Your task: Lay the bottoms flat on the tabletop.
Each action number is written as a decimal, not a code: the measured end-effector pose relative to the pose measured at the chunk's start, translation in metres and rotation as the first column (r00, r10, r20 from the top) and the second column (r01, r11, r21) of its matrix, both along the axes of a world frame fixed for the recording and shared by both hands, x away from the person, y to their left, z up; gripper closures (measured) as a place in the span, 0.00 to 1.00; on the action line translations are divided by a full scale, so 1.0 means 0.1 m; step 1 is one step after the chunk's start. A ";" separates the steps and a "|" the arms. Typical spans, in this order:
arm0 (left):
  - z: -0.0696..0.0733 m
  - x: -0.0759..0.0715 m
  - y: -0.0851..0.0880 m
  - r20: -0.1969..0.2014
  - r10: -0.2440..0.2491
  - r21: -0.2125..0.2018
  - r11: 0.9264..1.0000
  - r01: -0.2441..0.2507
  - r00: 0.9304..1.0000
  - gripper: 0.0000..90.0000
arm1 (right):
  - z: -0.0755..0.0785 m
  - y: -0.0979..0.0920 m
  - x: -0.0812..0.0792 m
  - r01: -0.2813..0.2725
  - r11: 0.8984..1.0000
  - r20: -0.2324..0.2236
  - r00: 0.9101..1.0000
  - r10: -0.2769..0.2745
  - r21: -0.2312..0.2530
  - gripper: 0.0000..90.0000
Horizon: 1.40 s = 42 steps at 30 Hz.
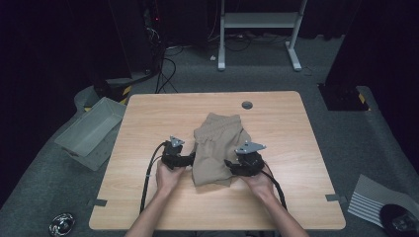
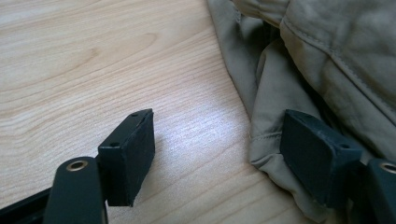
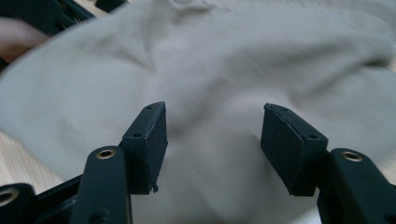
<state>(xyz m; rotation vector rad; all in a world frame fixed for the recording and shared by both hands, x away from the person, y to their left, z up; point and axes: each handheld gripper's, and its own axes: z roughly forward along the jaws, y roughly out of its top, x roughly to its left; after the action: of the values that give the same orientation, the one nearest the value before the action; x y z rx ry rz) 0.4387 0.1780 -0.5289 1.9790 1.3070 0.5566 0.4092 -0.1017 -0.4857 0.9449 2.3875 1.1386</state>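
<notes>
Both tools gaping wide beside crumpled khaki shorts (image 1: 217, 148), stitched seams, ribbed elastic waistband

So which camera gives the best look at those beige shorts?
The high view: it shows the whole beige shorts, folded on the table with the waistband at the far end. The left gripper view shows one hem edge with seams; the right gripper view shows blurred fabric close up.

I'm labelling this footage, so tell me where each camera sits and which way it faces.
High view: above the person's side, facing forward and down on the table; forearms, both hands.
Left gripper view: on the left tongs, open, looking along them at the shorts' edge.
Right gripper view: on the right tongs, open over the shorts.
All three share the shorts.
</notes>
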 end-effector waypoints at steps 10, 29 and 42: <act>-0.02 0.00 0.02 0.016 -0.002 0.001 1.000 0.002 1.000 0.29 | -0.16 0.30 0.11 -0.005 0.998 -0.011 1.000 0.004 -0.064 0.75; -0.02 -0.01 0.04 0.018 -0.002 0.002 1.000 0.002 1.000 0.30 | 0.05 -0.54 0.09 0.118 0.990 0.053 0.992 -0.114 -0.073 0.99; -0.01 -0.02 0.04 0.009 -0.003 -0.016 1.000 0.003 1.000 0.30 | 0.02 -1.06 -0.01 0.262 0.964 0.019 0.965 -0.263 0.056 0.69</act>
<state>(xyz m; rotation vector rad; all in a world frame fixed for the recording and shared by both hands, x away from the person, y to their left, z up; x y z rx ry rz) 0.4371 0.1822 -0.5301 1.9632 1.2993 0.5512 0.4078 -0.2082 -0.4838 1.2142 2.1412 1.1086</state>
